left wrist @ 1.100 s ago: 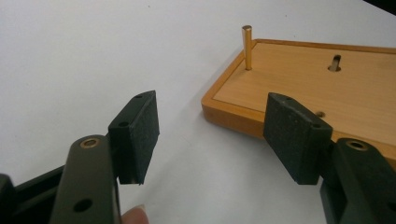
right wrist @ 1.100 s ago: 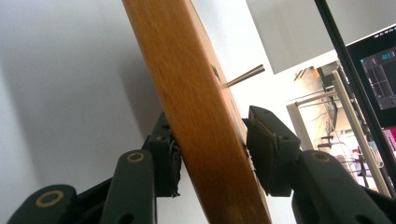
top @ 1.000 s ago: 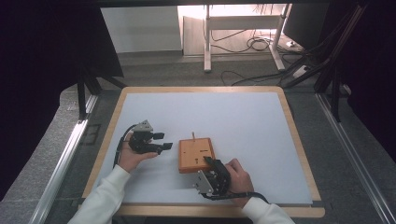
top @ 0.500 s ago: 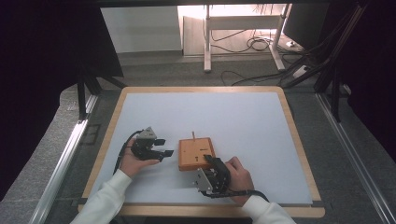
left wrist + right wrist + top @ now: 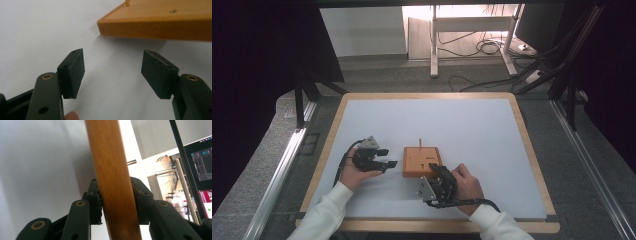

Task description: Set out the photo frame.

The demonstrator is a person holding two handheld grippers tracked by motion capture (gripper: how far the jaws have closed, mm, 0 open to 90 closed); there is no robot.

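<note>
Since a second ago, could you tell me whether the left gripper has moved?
Yes. In the high view the left gripper has shifted slightly right, toward the wooden board, which stays put on the white table; its jaws remain open and empty.

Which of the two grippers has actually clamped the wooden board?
The right gripper: its pads have just closed on the flat orange-brown wooden board's near edge. The left gripper stands open beside the board, not touching it.

Flat orange wooden board (image 5: 422,161), brass peg

White table (image 5: 472,125) with wood rim, grey floor (image 5: 422,77), cables (image 5: 484,47), white desk legs (image 5: 433,40) behind
</note>
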